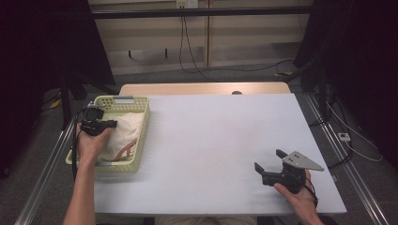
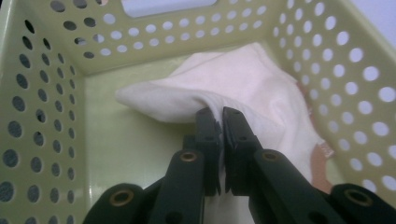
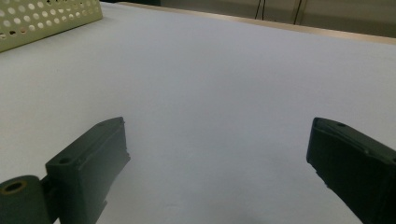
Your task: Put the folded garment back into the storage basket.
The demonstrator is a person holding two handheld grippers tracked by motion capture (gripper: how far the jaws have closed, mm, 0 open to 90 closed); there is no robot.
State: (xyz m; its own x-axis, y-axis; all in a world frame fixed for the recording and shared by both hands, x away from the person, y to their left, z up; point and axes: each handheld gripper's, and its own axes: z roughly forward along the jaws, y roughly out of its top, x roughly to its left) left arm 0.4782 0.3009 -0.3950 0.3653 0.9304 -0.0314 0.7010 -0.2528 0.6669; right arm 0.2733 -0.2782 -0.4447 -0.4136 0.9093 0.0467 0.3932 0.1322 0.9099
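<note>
My left gripper [image 2: 220, 122] is pinched tight on a fold of the white cloth [image 2: 243, 88], down inside the yellow basket [image 1: 141, 140] at the table's [image 1: 211, 140] left side. My right gripper [image 1: 271, 164] sits wide open, holding nothing, over the bare table. If I lift now, I think the thin fold could slip out, or the cloth could snag and tip the basket.

White table top [image 1: 220, 140] with a wood edge [image 1: 202, 88] at the far side. Grey floor [image 1: 225, 75] beyond, black cables [image 1: 187, 51] trailing across it. Beige panelled wall [image 1: 197, 37] far, dark curtains [image 1: 42, 56] left and right. Metal rails [image 1: 44, 173] flank the table.
</note>
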